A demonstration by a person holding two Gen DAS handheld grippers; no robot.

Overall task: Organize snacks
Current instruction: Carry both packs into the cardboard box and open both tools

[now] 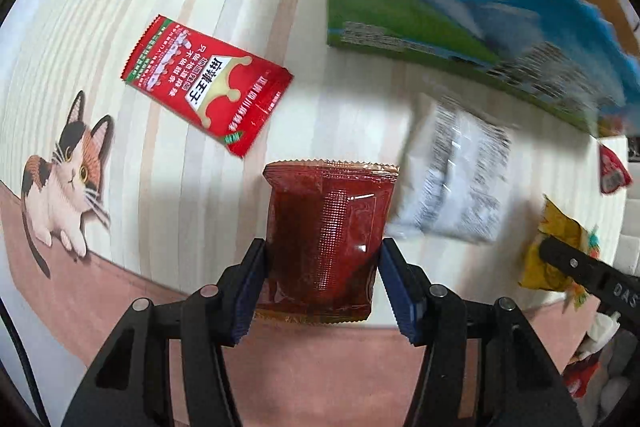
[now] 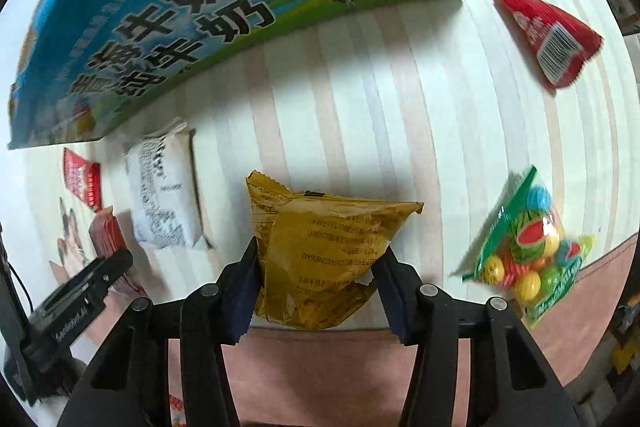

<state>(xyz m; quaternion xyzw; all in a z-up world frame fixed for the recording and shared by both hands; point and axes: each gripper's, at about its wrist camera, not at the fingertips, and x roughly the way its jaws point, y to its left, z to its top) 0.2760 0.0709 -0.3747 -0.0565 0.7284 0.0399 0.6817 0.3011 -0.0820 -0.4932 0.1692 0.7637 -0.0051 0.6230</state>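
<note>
Although both packets look light and soft, each needs its own care: the dark red sachet [image 1: 326, 239] seems filled with paste or jelly, so it would bulge and slip if squeezed hard, and the yellow packet [image 2: 320, 255] is crinkled film with air inside, likely to crush and rustle. The left gripper [image 1: 322, 281] is closed on the sachet across its lower half, both blue pads pressing on the side edges, and the right gripper [image 2: 316, 287] is closed on the yellow packet in the same way, the film folded in at the pads. A hold across the body, near a sealed seam, seems the safest place for both. The sachet stands with its long axis running away from the gripper, its serrated top seam pointing toward the blue milk carton box [image 1: 460, 7]; the yellow packet lies wider than deep, its corners pointing sideways, also below that box. Beside the box on the striped bench [image 2: 360, 87] lie a white packet [image 2: 164, 195], a red spicy-snack packet [image 1: 208, 83], another red packet [image 2: 548, 39] and a bag of coloured candies [image 2: 528, 255].
</note>
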